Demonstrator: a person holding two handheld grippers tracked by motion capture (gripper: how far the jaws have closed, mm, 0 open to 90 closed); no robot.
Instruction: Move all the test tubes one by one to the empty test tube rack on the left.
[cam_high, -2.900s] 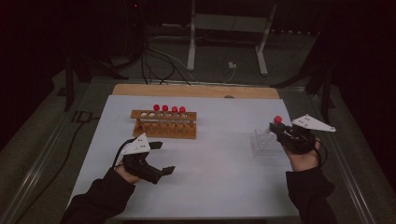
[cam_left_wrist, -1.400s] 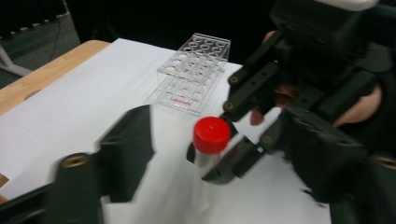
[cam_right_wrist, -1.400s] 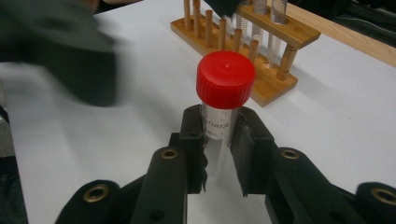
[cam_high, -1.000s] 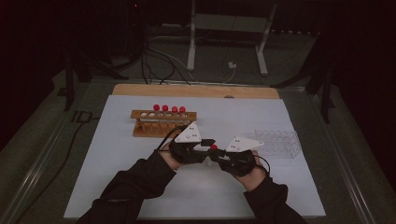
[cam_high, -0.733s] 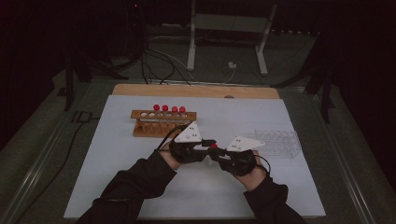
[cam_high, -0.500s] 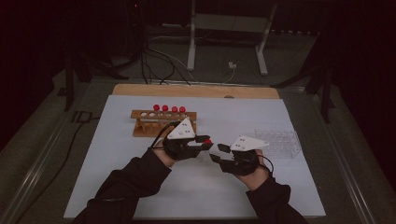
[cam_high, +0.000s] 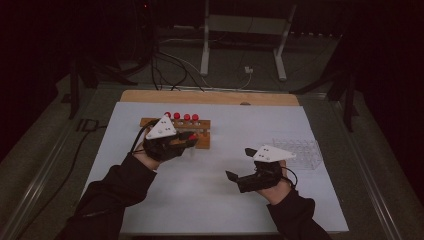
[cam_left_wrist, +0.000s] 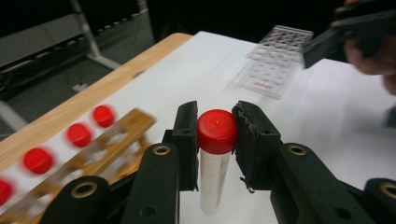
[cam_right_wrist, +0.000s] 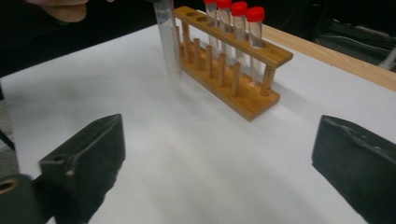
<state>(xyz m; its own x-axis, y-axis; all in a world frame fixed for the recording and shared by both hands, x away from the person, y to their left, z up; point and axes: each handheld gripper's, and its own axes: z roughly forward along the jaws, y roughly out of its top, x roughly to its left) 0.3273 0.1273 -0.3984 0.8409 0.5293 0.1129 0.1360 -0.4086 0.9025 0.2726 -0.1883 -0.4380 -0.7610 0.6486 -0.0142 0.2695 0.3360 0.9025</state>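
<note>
Holding a red-capped tube (cam_left_wrist: 215, 154) by its cap, left claw (cam_high: 186, 140) hovers beside the wooden rack (cam_high: 202, 134) near the table's far edge, insertion apparently pending; right claw (cam_high: 241, 166) gapes wide, empty.

The rack (cam_right_wrist: 233, 60) is of light wood, smooth and matt. The tubes (cam_right_wrist: 254, 42) are clear plastic with glossy red caps (cam_left_wrist: 217, 130). The table cover (cam_high: 235, 190) looks like matt white paper, on a wooden board (cam_high: 210, 97). The clear tray (cam_high: 300, 150) looks plastic. The gripper pads (cam_right_wrist: 355, 158) are rough matt black.
</note>
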